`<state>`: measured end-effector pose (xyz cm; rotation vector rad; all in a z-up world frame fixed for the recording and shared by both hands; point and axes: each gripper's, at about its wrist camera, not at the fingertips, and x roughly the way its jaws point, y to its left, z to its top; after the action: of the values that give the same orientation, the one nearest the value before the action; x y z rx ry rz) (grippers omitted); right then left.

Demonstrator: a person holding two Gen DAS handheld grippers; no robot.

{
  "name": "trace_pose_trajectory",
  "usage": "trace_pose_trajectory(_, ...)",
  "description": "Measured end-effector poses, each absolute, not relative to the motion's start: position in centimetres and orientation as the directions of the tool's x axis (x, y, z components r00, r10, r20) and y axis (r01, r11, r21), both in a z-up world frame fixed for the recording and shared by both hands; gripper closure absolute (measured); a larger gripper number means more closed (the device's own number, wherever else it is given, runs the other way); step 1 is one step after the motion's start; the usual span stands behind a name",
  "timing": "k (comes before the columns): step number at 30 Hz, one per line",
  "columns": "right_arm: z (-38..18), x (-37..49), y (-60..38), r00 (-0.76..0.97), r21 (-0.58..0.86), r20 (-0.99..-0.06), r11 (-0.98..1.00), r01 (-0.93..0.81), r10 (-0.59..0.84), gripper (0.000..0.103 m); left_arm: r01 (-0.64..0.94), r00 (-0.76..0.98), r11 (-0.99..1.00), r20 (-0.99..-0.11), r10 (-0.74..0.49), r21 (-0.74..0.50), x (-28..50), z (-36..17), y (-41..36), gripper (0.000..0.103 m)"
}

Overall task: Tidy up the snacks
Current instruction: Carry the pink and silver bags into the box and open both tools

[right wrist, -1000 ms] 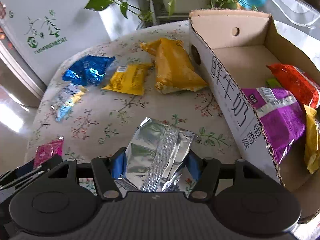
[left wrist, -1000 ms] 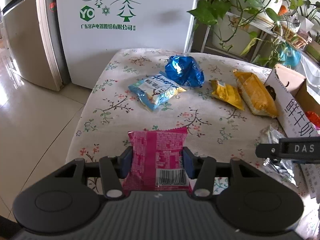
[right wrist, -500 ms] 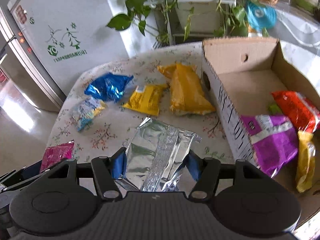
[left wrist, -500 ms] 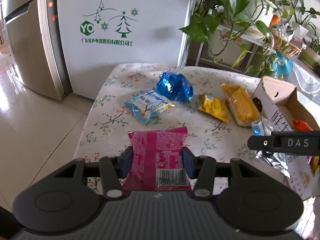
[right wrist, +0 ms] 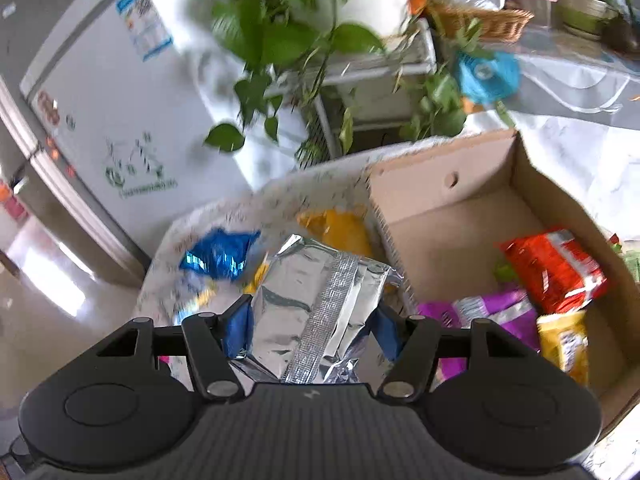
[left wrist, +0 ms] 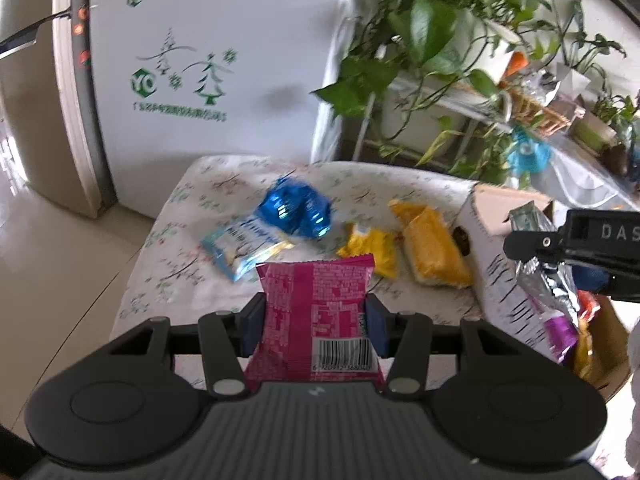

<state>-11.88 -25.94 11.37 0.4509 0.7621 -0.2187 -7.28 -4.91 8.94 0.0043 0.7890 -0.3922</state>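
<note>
Both grippers have something right now. The left hand-held gripper (left wrist: 315, 318) is clamped on a pink snack packet (left wrist: 316, 320), barcode side up, held up off the counter (left wrist: 192, 216) with its floral cloth. The right hand-held gripper (right wrist: 312, 328) is squeezing a crinkly silver foil bag (right wrist: 320, 308), up in the air right by the near wall of the cardboard box (right wrist: 452, 220); in the left wrist view that same bag hangs over the box's edge. Inside the box there's a red packet (right wrist: 556, 268), a purple one (right wrist: 496, 312) and a small yellow one (right wrist: 564, 344). On the counter lie a blue foil bag (left wrist: 296, 210), a light blue packet (left wrist: 244, 246) just beside it, a little yellow packet (left wrist: 374, 250) and a bigger orange-yellow bag (left wrist: 434, 254) next to the box. White fridge (left wrist: 208, 60) and leafy plants (left wrist: 420, 32) behind, a bit blurry.
</note>
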Motion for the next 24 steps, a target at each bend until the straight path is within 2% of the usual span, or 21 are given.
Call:
trace_pose_trajectory(9,13.7,-13.7,-30.3,0.753,0.345,-0.649,0.838,0.422,-0.112,0.034,0.418,0.614,0.888,-0.660,-0.433,-0.194,-7.0,10.8,-9.9,0.053)
trace_pose_trajectory(17,13.6,-15.7,-35.1,0.719,0.409,-0.660,0.699,0.586,-0.217,0.034,0.499,0.553,0.831,-0.648,-0.523,-0.245,-7.1,11.1,-16.5,0.053)
trace_pose_trajectory(24,13.1,-17.3,-37.9,0.706,0.476,-0.666,0.591,0.652,-0.242,0.034,0.565,0.504,0.783,-0.644,-0.576,-0.259,-7.4,11.2,-21.6,0.053)
